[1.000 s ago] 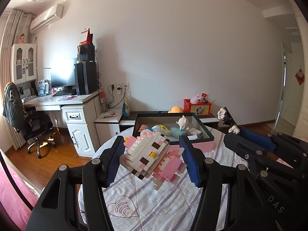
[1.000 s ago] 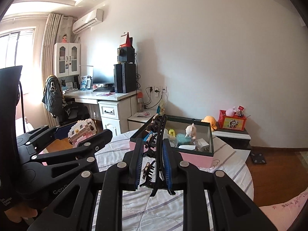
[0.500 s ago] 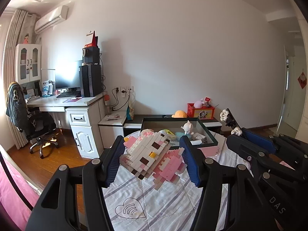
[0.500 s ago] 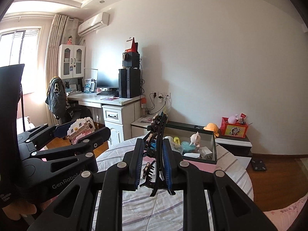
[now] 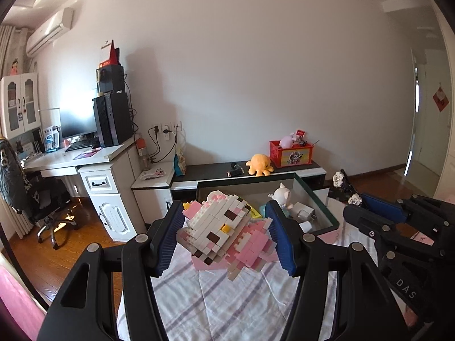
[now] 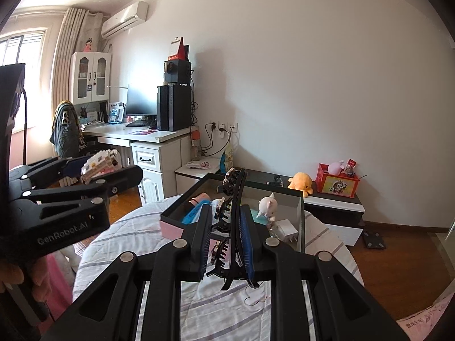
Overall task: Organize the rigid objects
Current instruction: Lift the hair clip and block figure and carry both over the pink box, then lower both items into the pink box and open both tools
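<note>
A white and pink brick-built cat figure point(image 5: 224, 230) is clamped between the blue pads of my left gripper point(image 5: 224, 209), above the striped tablecloth and just short of the box. In the right wrist view the same figure point(image 6: 99, 166) shows in the left gripper point(image 6: 103, 170) at the left. My right gripper point(image 6: 226, 209) is shut on a black hair claw clip point(image 6: 236, 199) with white flowers, its tip over the near rim of the box point(image 6: 182, 207). From the left wrist view the right gripper point(image 5: 369, 207) and the clip point(image 5: 345, 187) sit beside the box point(image 5: 314, 197).
The dark-rimmed, pink-sided box holds a white pig figurine point(image 6: 267, 206), a white charger point(image 6: 285, 228) and blue items. It stands on a round table point(image 6: 128, 227) with a striped cloth. Behind are a low cabinet point(image 5: 216, 173), an orange plush point(image 5: 258, 164) and a white desk point(image 5: 113, 170).
Both grippers have come closer to the box, which looks larger in both views. Each still holds the same thing.
</note>
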`<state>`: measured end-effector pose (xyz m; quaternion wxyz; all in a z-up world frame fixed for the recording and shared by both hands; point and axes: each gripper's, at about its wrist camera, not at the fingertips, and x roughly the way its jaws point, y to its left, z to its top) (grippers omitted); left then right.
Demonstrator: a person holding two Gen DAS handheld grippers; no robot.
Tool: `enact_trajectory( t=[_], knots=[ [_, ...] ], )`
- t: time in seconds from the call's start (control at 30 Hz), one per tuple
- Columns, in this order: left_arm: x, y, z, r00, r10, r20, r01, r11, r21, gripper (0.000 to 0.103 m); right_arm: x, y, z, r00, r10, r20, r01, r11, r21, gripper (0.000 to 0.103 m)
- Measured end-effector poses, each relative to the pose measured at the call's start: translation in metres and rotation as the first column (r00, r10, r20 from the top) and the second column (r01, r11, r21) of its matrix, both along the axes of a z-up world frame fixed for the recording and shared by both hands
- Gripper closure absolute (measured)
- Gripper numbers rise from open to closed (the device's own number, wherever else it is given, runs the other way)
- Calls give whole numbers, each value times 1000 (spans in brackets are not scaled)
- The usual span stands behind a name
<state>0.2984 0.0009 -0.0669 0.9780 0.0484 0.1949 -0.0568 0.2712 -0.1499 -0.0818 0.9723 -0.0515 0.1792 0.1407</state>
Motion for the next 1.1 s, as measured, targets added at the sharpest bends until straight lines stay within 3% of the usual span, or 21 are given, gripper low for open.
enact_trajectory(
  t=[0.13, 0.37, 0.53, 0.9, 1.1],
  knots=[
    [74, -6, -18, 993, -55, -109, 53, 998, -24, 43, 60, -10, -15, 998, -16, -65, 15, 1000, -17, 83],
    [165, -11, -64, 968, -21, -250, 20, 1000, -7, 43, 149, -14, -50, 977, 5, -215, -9, 1000, -18, 83],
    [198, -14, -88, 958, 16, -287, -6, 999, 35, 43, 183, -2, -68, 961, 31, -276, -44, 998, -41, 83],
    [232, -14, -100, 949, 43, -312, -16, 996, 88, 43, 223, 16, -82, 937, 19, -348, -57, 993, -99, 83],
    [247, -17, -111, 931, 64, -360, -19, 992, 127, 42, 233, 22, -86, 930, -1, -366, -45, 992, -117, 82]
  ],
)
